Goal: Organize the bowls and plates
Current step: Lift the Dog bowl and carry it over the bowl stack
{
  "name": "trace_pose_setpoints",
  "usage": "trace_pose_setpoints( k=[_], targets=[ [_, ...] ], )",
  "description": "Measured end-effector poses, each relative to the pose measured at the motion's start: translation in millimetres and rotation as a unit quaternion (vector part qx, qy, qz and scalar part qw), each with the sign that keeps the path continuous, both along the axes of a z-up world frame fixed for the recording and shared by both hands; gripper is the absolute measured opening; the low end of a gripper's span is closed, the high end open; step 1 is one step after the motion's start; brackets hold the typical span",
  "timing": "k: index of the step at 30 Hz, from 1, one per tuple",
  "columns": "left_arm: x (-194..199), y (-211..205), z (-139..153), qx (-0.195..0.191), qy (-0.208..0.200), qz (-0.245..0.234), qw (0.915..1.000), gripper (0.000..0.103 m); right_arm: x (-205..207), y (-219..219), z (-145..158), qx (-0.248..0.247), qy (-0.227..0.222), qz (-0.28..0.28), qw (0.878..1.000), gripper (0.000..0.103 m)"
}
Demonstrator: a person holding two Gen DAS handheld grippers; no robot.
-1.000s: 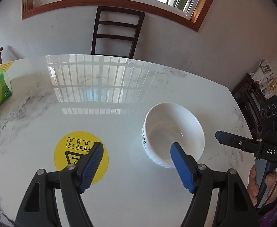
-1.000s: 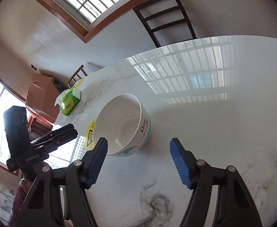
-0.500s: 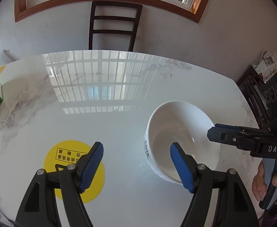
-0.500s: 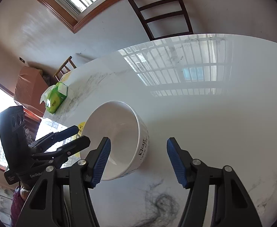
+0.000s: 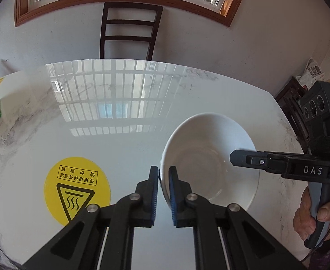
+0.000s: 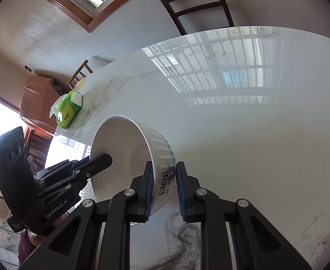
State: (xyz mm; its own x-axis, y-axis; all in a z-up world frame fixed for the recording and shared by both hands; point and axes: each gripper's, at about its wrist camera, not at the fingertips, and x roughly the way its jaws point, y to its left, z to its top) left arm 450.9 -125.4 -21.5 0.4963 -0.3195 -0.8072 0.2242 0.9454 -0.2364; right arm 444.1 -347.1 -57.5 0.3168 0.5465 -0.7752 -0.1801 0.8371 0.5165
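Observation:
A white ribbed bowl (image 5: 210,157) with black lettering on its side (image 6: 162,180) rests on the marble table (image 5: 120,123). My left gripper (image 5: 163,172) has its jaws closing on the bowl's near-left rim, one blue pad inside and one outside, both pressing the wall. From the opposite side, my right gripper (image 6: 163,168) closes its jaws on the lettered wall in the same way. Each gripper shows in the other's view: the right one (image 5: 236,157) reaches over the bowl's right rim, the left one (image 6: 105,159) over its far rim.
A round yellow hot-surface sticker (image 5: 77,190) lies on the table left of the bowl. A green tissue pack (image 6: 69,110) sits at the table's far left edge. A dark wooden chair (image 5: 129,31) stands behind the table. A hand (image 5: 309,213) holds the right gripper's handle.
Both grippers stood open beside the bowl; they have since slid over opposite walls and closed on them. The bowl has stayed in its place on the table.

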Motion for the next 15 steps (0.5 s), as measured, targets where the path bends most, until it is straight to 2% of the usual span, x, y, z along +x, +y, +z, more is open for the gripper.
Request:
trace_pose_setpoints(
  k=[6,15],
  targets=[
    [-42,2,40,-0.008,-0.024,0.008,0.9996,0.007,-39,0,31,0.012,-0.017,0.007,1.000,0.018],
    [-100,-1,76,-0.020,-0.045,-0.001,0.9988,0.007,-99,-8,62,0.040,-0.030,-0.004,0.999,0.019]
  ],
)
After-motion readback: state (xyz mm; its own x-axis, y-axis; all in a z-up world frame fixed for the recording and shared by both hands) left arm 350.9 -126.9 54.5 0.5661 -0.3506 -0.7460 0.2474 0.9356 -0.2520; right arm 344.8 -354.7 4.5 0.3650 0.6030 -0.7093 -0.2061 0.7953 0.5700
